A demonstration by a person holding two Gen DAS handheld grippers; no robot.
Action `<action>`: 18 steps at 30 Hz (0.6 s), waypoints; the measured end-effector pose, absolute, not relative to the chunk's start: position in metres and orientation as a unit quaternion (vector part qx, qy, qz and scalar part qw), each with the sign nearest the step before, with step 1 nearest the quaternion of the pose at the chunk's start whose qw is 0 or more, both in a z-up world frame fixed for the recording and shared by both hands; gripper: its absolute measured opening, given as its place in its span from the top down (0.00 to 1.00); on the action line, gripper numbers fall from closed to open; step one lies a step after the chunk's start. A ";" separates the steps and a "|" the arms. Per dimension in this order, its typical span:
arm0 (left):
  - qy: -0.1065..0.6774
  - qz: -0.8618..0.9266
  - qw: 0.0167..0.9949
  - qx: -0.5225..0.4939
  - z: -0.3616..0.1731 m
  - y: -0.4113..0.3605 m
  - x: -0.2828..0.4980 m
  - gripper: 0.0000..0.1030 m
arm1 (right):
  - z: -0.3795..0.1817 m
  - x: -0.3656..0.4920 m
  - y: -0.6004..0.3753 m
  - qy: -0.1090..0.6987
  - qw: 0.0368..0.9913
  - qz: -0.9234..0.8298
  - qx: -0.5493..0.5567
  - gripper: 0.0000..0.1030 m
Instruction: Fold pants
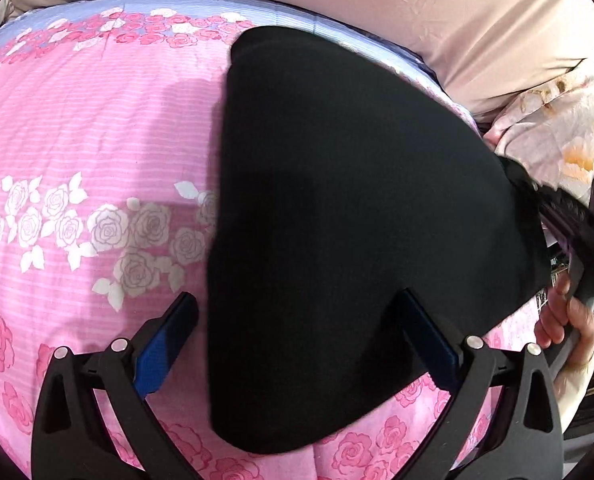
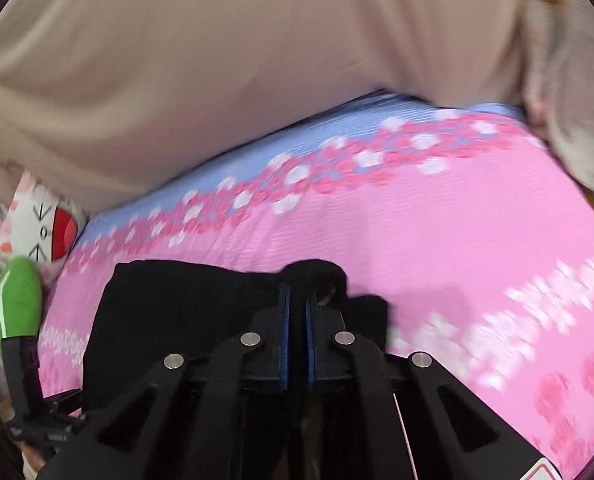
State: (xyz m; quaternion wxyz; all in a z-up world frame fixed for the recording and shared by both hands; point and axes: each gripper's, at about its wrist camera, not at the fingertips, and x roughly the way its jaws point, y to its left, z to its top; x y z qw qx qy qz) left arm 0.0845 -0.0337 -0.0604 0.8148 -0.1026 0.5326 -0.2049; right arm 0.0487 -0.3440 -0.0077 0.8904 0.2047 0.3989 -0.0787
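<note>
Here, black pants (image 1: 357,220) were laid on the pink floral bedsheet (image 1: 77,128), left gripper (image 1: 297,320) held wide apart over the pants, right gripper (image 2: 295,300) clamped on the pants' edge.

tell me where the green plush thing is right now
In the right wrist view the green plush sits at the far left edge, beside the white cartoon pillow, left of the black pants.

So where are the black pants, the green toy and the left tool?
black pants (image 1: 357,220), left wrist view, middle of the cloth.
green toy (image 2: 19,300), right wrist view, its body.
left tool (image 1: 297,344), left wrist view, between its fingertips.
</note>
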 end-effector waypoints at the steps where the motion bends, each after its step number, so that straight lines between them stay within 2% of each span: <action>1: 0.530 -0.204 0.817 -0.098 -0.060 -0.035 0.084 0.05 | -0.016 0.049 -0.347 0.415 0.884 -0.098 0.193 0.82; 3: 0.524 -0.201 0.824 -0.080 -0.061 -0.040 0.082 0.05 | -0.027 0.052 -0.348 0.449 0.865 -0.148 0.167 0.71; 6: 0.519 -0.198 0.829 -0.066 -0.061 -0.045 0.080 0.05 | 0.017 0.058 -0.310 0.388 0.901 -0.089 0.171 0.70; 9: 0.518 -0.201 0.829 -0.069 -0.061 -0.043 0.079 0.05 | 0.037 0.098 -0.246 0.402 0.905 0.042 0.135 0.73; 10: 0.517 -0.202 0.829 -0.071 -0.061 -0.042 0.079 0.05 | 0.034 0.122 -0.216 0.423 0.892 0.103 0.121 0.78; 13: 0.515 -0.206 0.829 -0.071 -0.061 -0.039 0.075 0.05 | -0.003 0.180 -0.153 0.491 0.854 0.164 0.045 0.81; 15: 0.513 -0.209 0.830 -0.067 -0.061 -0.038 0.071 0.05 | -0.052 0.218 -0.130 0.542 0.826 0.153 0.011 0.81; 18: 0.512 -0.214 0.829 -0.063 -0.061 -0.038 0.068 0.05 | -0.062 0.236 -0.125 0.536 0.830 0.151 0.024 0.81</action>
